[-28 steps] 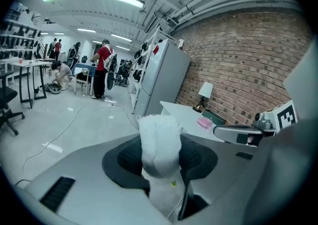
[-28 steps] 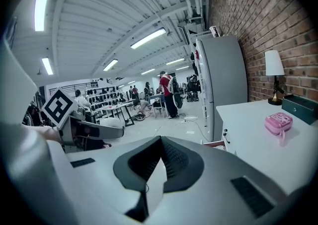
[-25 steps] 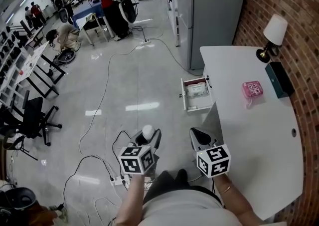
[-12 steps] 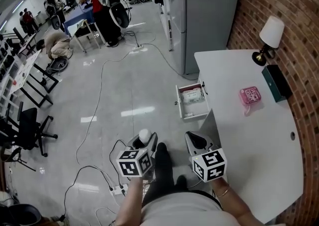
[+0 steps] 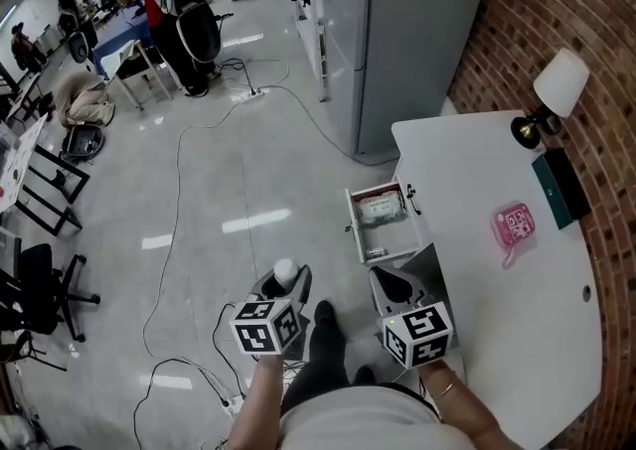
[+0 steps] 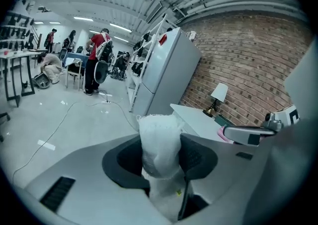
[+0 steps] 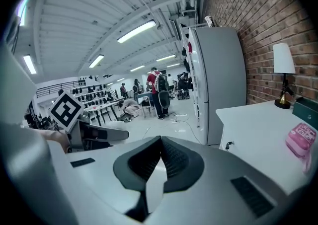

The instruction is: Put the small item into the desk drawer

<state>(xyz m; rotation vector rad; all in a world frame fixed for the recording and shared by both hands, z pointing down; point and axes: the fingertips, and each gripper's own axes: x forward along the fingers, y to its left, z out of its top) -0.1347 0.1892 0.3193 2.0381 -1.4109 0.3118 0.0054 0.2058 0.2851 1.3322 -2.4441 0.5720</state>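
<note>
Small white item (image 5: 285,268) is sitting pinched in the left claw (image 6: 160,162), well apart from the open drawer (image 5: 350,226) of the worktop (image 5: 497,339). Its soft wrapping could slip free short of the drawer. The left claw is gripping it half-open; the right claw (image 7: 158,162) is resting closed, empty.

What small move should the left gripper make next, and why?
Probably carry the left gripper forward and right, toward the drawer. Its jaws are shut on the white packet, and the drawer stands open ahead, pulled out of the desk, not yet reached.
</note>
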